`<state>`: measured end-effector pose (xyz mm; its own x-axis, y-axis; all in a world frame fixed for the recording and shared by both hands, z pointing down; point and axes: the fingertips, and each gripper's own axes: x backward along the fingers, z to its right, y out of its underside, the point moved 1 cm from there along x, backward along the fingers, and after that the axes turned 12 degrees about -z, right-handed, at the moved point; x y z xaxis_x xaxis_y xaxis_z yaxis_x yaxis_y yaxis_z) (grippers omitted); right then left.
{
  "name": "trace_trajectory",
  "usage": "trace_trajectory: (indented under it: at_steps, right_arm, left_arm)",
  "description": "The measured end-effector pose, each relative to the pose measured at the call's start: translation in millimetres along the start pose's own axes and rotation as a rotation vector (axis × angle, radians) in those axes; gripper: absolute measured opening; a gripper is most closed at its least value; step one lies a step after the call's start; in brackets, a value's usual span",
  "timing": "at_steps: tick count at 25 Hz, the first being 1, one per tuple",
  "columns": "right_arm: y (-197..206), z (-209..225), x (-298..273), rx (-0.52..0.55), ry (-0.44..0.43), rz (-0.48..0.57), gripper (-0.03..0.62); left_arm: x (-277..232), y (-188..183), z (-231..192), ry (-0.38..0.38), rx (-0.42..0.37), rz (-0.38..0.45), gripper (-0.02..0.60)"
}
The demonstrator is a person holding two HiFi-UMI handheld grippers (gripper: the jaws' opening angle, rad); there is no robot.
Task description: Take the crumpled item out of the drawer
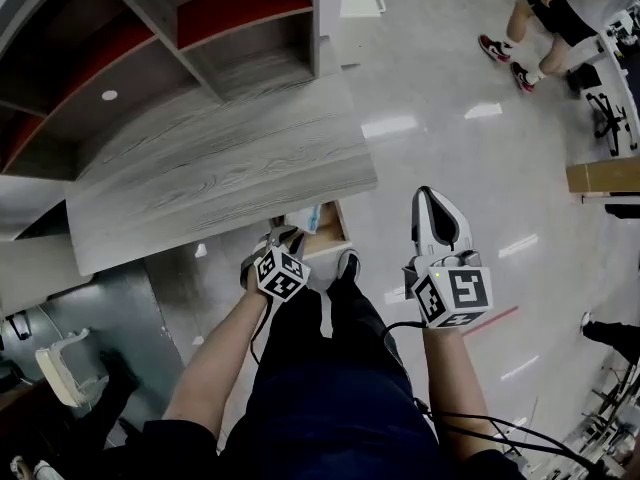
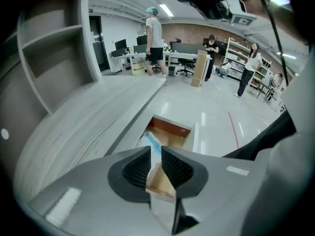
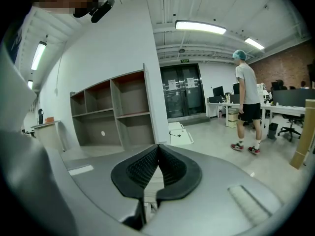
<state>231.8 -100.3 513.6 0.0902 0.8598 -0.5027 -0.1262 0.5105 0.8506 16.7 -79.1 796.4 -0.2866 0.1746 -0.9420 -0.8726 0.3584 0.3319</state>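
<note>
Closest to us in the head view are our own dark trousers (image 1: 320,368), and both forearms run off the bottom edge, so that's all we see of the body. Our left gripper (image 2: 156,150) is down at the open drawer (image 2: 197,137), and as far as we can make out its jaws are nearly closed and pinching the drawer front (image 2: 161,183), whose tan top edge runs right in between the ribbed pads. So yeah, the crumpled item (image 2: 149,140) is inside the drawer, at the side nearer the desk. It's a white and blue wad, but one jaw covers its near part and the desk (image 1: 220,168) overhangs it from above, so we can't really tell what it is. From the head view only a sliver of it peeks out under the desk's edge. Our right gripper (image 1: 432,206) hangs off to the side over bare floor, well apart from the drawer, jaws pressed together at the tips with nothing in them. Its own view looks off at the shelf unit (image 3: 110,114) and a person (image 3: 248,107) walking by. Some pale object (image 1: 62,368) sits at the lower left of the head view, too dim and cropped for us to call.
</note>
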Motion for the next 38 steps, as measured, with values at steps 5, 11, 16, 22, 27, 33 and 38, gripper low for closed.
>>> trace_trajectory:
  at_steps: [5,11,16,22,27,33,38]
  right_arm:
    - [17.1,12.4,3.9,-0.018,0.02,-0.027,0.006]
    - [32.2,22.2,9.6,-0.035,0.048,-0.055,0.006]
    - [38.9,25.6,13.6,-0.039,0.063,-0.077,0.006]
    - [49.0,30.0,18.1,-0.054,0.08,-0.091,0.006]
    - [53.7,32.7,24.2,-0.061,0.092,-0.097,0.006]
    - [56.2,28.8,23.1,-0.067,0.08,-0.095,0.006]
    - [49.2,12.2,18.4,-0.047,0.045,-0.084,0.006]
  left_arm:
    - [-36.5,3.3,3.7,0.001,-0.052,-0.1,0.061]
    - [-62.7,8.0,3.0,-0.002,-0.068,-0.179,0.084]
    - [-80.4,13.3,3.1,-0.019,-0.111,-0.23,0.097]
    - [-98.1,12.9,-1.0,-0.029,-0.055,-0.27,0.106]
    - [-108.2,19.0,-3.5,-0.044,-0.053,-0.323,0.105]
    - [-100.5,15.3,8.7,0.014,-0.066,-0.296,0.032]
    - [-80.9,8.4,18.8,0.055,-0.051,-0.235,0.029]
